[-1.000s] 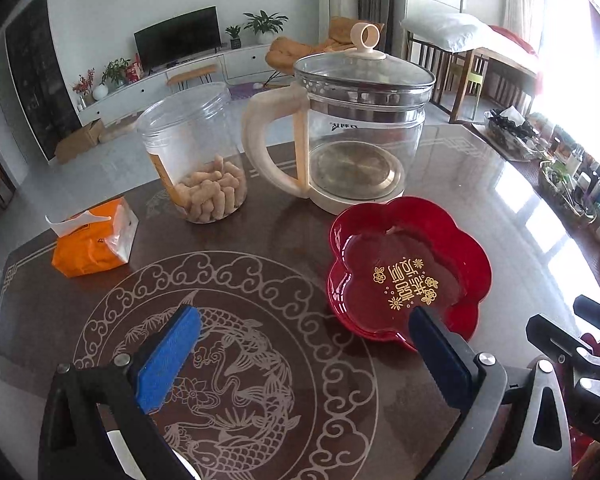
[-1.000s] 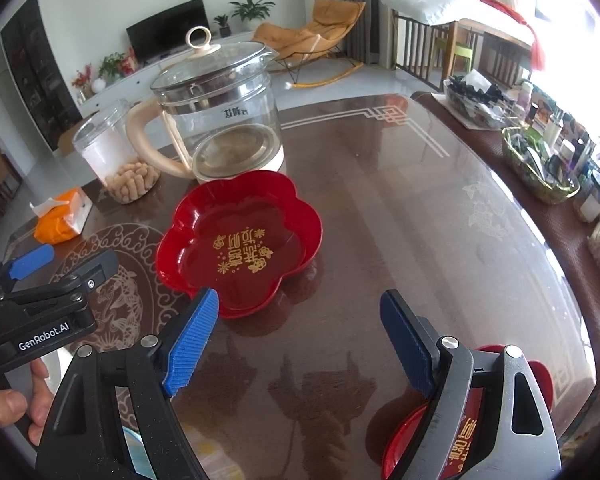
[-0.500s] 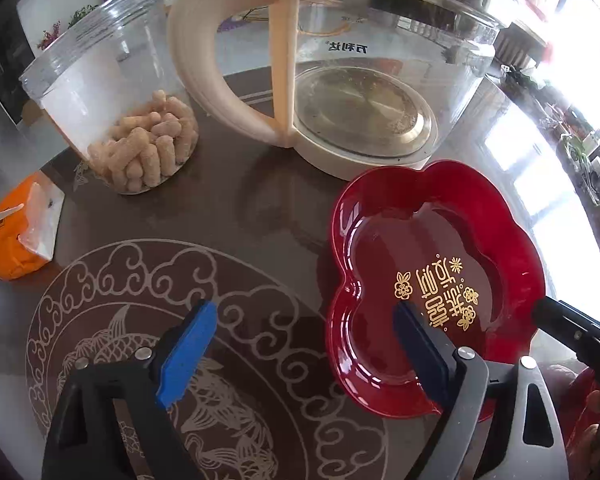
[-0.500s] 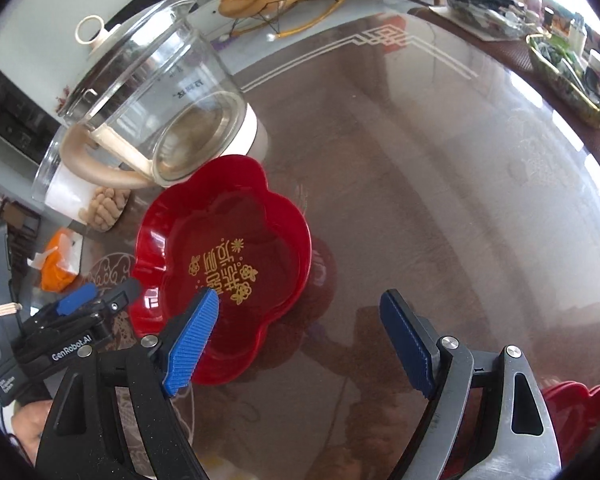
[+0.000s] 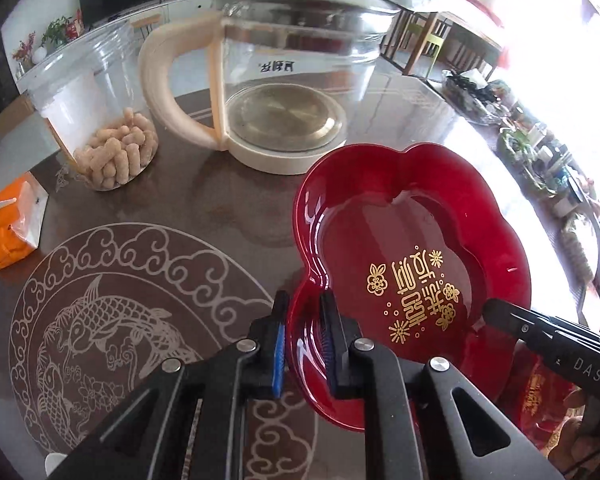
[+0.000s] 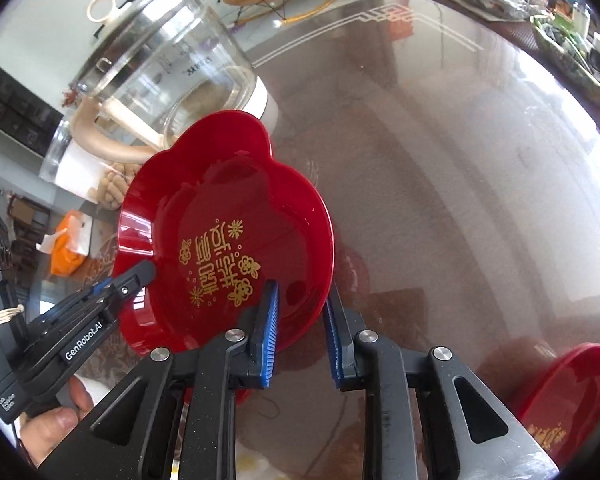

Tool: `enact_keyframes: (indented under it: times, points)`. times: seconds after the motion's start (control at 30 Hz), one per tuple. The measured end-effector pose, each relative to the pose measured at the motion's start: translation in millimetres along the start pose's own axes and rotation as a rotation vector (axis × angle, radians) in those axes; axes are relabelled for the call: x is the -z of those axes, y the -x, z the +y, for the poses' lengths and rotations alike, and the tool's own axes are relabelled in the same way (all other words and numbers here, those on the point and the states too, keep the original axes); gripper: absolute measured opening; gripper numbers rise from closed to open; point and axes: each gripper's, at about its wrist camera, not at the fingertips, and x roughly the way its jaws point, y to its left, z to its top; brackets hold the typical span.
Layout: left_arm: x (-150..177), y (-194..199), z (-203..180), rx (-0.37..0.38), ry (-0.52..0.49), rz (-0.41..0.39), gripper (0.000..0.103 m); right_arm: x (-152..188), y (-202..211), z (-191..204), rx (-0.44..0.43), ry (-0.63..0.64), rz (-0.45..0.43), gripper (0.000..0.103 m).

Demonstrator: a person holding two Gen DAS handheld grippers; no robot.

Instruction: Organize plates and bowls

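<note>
The red flower-shaped plate is sitting in the centre-right of the left wrist view and centre-left of the right wrist view, just in front of the glass kettle. Half a second ago both grippers were gaping wide around it; now both are clenched on its near rim. The left gripper is pinching the plate's rim at lower centre of its frame, one blue pad outside the wall and one inside. The right gripper is grasping the opposite near edge at lower centre of its own frame in the same way. In the right wrist view the plate is looking tilted, its far lobes raised against the kettle, so it is probably coming off the tabletop already, though contact underneath is hidden.

That two-sided grasp is suggesting the carry step is beginning, likely toward the second red plate peeking in at the lower right of the right wrist view, where stacking would make sense.

Further out, a clear jar of snacks is standing at upper left beside the kettle's handle, and an orange tissue pack is lying at the left edge, both well apart from the plate.
</note>
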Motion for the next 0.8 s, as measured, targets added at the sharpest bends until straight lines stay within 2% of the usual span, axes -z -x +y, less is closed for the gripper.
enact_keyframes:
  times: [0.2, 0.33, 0.43, 0.6, 0.8]
  points:
    - [28, 61, -79, 0.096, -0.111, -0.042, 0.015, 41, 96, -33, 0.021, -0.006, -0.059, 0.024]
    - [54, 72, -139, 0.157, -0.181, -0.042, 0.015, 69, 144, -67, 0.092, -0.043, -0.077, 0.025]
    - [72, 66, -174, 0.176, -0.218, -0.018, 0.015, 85, 161, -94, 0.153, -0.078, -0.082, 0.025]
    - [91, 44, -215, 0.149, -0.284, 0.020, 0.015, 105, 161, -136, 0.192, -0.157, -0.079, 0.027]
    - [105, 15, -244, 0.036, -0.396, 0.038, 0.015, 125, 146, -167, 0.203, -0.212, -0.068, 0.027]
